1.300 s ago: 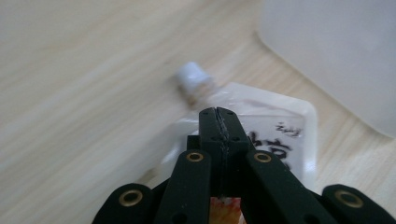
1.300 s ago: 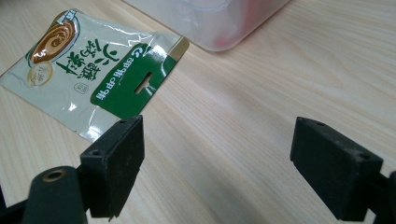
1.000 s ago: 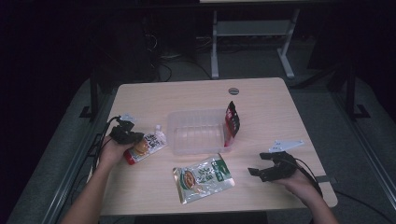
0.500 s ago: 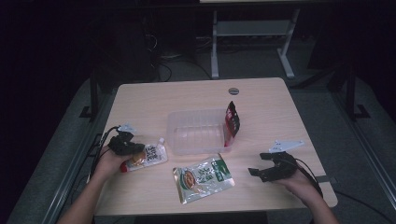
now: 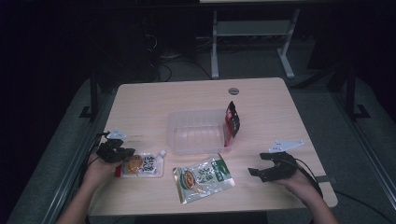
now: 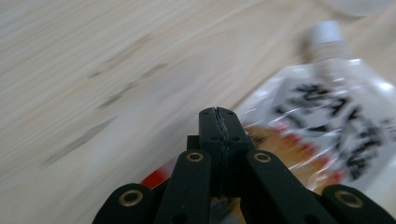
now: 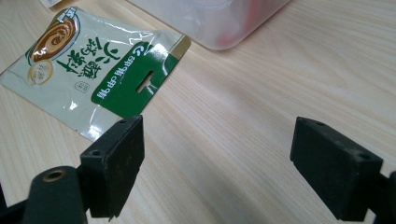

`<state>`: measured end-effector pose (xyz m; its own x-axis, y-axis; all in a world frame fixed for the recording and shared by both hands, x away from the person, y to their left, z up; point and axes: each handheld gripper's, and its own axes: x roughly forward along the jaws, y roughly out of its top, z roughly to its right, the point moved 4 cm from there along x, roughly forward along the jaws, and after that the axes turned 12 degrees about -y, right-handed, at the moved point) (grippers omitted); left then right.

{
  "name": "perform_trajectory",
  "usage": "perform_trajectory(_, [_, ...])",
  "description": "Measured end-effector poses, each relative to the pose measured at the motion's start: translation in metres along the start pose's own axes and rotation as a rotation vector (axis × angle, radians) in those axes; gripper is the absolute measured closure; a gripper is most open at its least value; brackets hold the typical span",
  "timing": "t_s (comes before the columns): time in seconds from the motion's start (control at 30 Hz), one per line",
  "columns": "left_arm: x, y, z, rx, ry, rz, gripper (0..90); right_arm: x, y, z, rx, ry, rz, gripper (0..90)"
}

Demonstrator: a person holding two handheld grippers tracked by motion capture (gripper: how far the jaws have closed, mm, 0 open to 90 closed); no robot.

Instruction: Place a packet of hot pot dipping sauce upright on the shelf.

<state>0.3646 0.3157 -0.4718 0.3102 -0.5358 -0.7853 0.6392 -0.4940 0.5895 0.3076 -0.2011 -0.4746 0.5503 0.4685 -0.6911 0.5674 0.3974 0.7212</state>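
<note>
A white spouted pouch (image 5: 142, 164) with a food picture lies flat near the table's front left. My left gripper (image 5: 122, 154) is at its left end; in the left gripper view its jaws (image 6: 217, 114) are pressed together over the pouch (image 6: 327, 107), whose red edge passes under them. A green and white snack pouch (image 5: 204, 177) lies at the front centre. To its right, my right gripper (image 5: 259, 164) rests open low over bare wood. In the right gripper view (image 7: 217, 158) there is nothing between its pads, and the green pouch (image 7: 88, 65) lies ahead to the left.
A clear plastic container (image 5: 170, 135) stands mid-table, with a dark red packet (image 5: 232, 119) upright at its right end. The container's corner (image 7: 219, 23) is just ahead of the right gripper. A round grommet (image 5: 233, 90) sits near the table's far edge.
My left hand has drawn back toward the table's near edge and the white pouch has come along with it, away from the container. The right gripper has stayed put.
</note>
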Motion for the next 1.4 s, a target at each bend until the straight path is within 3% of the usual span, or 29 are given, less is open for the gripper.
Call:
perform_trajectory(0.17, [-0.004, -0.015, -0.001, -0.031, -0.03, 0.002, 89.9, 0.001, 0.0, 0.0, -0.008, 0.005, 0.006, 17.1])
perform_trajectory(0.27, [-0.006, -0.02, 0.006, 0.002, -0.038, -0.017, 89.9, 0.0, 0.001, -0.003, -0.008, 0.01, 0.001, 17.1])
perform_trajectory(0.4, [-0.007, -0.025, 0.014, 0.012, -0.052, -0.016, 89.9, 0.0, 0.003, -0.007, -0.012, 0.022, 0.004, 17.1])
perform_trajectory(0.6, [-0.001, -0.008, 0.016, 0.049, -0.047, 0.002, 89.8, 0.004, 0.007, -0.016, -0.036, 0.046, 0.004, 17.1])
perform_trajectory(0.7, [0.01, 0.003, 0.02, 0.074, -0.08, -0.014, 89.8, 0.005, 0.007, -0.018, -0.04, 0.05, -0.004, 17.1])
perform_trajectory(0.77, [0.016, 0.002, 0.023, 0.085, -0.084, -0.041, 89.9, 0.005, 0.007, -0.018, -0.047, 0.048, 0.0, 17.1])
perform_trajectory(0.93, [0.015, -0.003, 0.028, 0.079, -0.108, -0.028, 89.9, 0.003, 0.008, -0.019, -0.05, 0.058, 0.013, 17.1])
perform_trajectory(1.07, [0.013, -0.008, 0.035, 0.083, -0.13, -0.028, 90.0, 0.003, 0.012, -0.027, -0.057, 0.082, 0.022, 17.1])
perform_trajectory(1.27, [0.012, -0.014, 0.049, 0.103, -0.156, -0.038, 90.0, 0.011, 0.032, -0.061, -0.091, 0.18, 0.041, 17.1])
perform_trajectory(1.3, [0.012, -0.014, 0.049, 0.103, -0.156, -0.038, 89.9, 0.011, 0.032, -0.061, -0.091, 0.18, 0.041, 17.1])
perform_trajectory(1.37, [0.012, -0.017, 0.055, 0.103, -0.168, -0.045, 89.9, 0.02, 0.04, -0.08, -0.123, 0.219, 0.029, 17.1])
perform_trajectory(1.4, [0.012, -0.017, 0.055, 0.103, -0.168, -0.045, 89.9, 0.02, 0.04, -0.08, -0.123, 0.219, 0.029, 17.1])
